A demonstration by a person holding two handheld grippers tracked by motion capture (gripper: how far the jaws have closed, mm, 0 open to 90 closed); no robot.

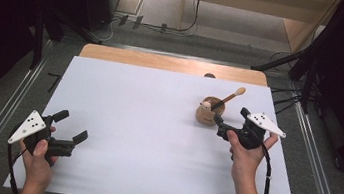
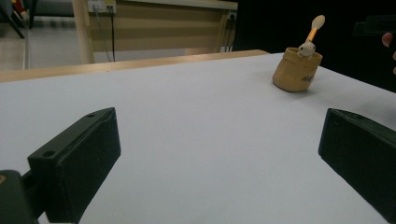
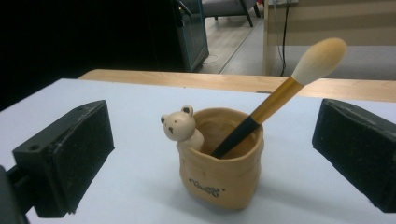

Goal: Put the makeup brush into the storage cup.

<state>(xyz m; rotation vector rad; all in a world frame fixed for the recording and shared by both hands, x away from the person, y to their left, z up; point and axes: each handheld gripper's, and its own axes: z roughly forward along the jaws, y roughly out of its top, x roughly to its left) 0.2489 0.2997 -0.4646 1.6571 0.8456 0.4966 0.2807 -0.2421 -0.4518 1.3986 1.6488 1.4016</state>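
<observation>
A tan ceramic pot point(image 1: 206, 114) shaped like a sack, with a small bear figure point(image 3: 180, 126) on its rim, stands upright on the right half of the white table top point(image 1: 146, 124). A make-up brush point(image 1: 230, 97) with a black and gold handle leans in it, bristles up and to the far right. My right gripper point(image 1: 231, 119) sits just right of the pot, open; in the right gripper view the pot point(image 3: 219, 172) and brush point(image 3: 280, 95) stand a little ahead of the jaws, touching neither. My left gripper point(image 1: 71, 125) rests open and empty at the near left, with the pot point(image 2: 295, 71) far off.
A wooden strip point(image 1: 164, 62) runs along the table's far edge. Metal rails point(image 1: 18, 97) flank the table on both sides. Cables and dark stands lie on the floor beyond the far edge.
</observation>
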